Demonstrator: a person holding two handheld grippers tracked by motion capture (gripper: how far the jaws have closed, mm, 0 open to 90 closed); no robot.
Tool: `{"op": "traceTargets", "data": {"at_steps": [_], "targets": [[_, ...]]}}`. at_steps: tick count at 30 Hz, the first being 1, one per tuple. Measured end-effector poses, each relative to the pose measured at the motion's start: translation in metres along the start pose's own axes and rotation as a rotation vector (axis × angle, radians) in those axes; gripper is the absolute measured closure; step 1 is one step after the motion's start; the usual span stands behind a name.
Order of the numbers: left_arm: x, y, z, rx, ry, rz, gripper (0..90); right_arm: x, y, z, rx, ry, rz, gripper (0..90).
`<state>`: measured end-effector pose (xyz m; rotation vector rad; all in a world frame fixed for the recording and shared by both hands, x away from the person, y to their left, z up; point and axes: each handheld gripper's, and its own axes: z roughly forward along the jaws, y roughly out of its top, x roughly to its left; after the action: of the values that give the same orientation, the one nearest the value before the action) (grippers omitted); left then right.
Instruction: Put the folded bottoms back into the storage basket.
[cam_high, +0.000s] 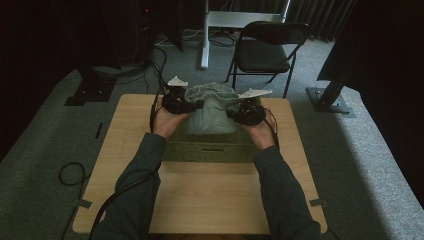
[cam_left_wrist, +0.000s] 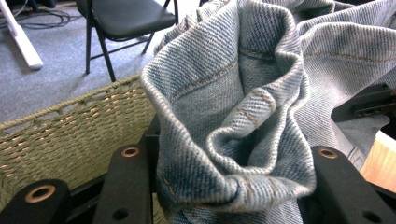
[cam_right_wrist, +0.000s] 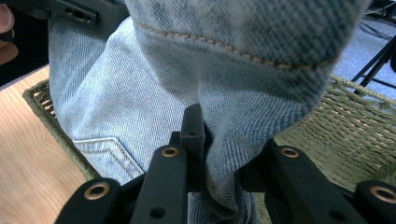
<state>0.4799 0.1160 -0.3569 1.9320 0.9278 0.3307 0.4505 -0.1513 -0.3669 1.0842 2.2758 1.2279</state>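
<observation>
Left tool pinches a bunched fold of the denim jeans at the left side of the woven basket, and the right tool clamps another fold at the basket's right side, so the jeans hang between both tools just above the basket's opening, on the desk. Judging by this, the step in hand is lowering the gathered jeans into the basket. Next, both tools should sink together until the cloth settles inside the basket's rim, then spread their jaws to let go.
</observation>
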Motion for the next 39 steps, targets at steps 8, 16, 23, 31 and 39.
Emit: {"op": "traceTargets", "data": {"at_steps": [8, 16, 23, 31, 39], "targets": [[0.002, 0.004, 0.009, 0.012, 0.017, -0.017, 53.9, -0.011, -0.002, 0.01, -0.008, 0.015, 0.055, 75.9], [0.003, 0.011, 0.008, 0.003, 0.028, -0.021, 53.6, -0.014, -0.002, 0.014, -0.032, 0.023, 0.088, 75.8], [0.007, 0.013, 0.01, -0.011, 0.04, -0.024, 52.8, -0.016, 0.0, 0.018, -0.043, 0.03, 0.103, 75.6], [0.032, -0.011, 0.032, 0.05, 0.242, -0.111, 42.1, -0.023, -0.011, 0.049, 0.192, -0.233, 0.12, 55.9], [0.039, -0.024, 0.03, 0.088, 0.279, -0.087, 43.3, -0.029, -0.016, 0.054, 0.225, -0.292, 0.083, 55.8]]}}
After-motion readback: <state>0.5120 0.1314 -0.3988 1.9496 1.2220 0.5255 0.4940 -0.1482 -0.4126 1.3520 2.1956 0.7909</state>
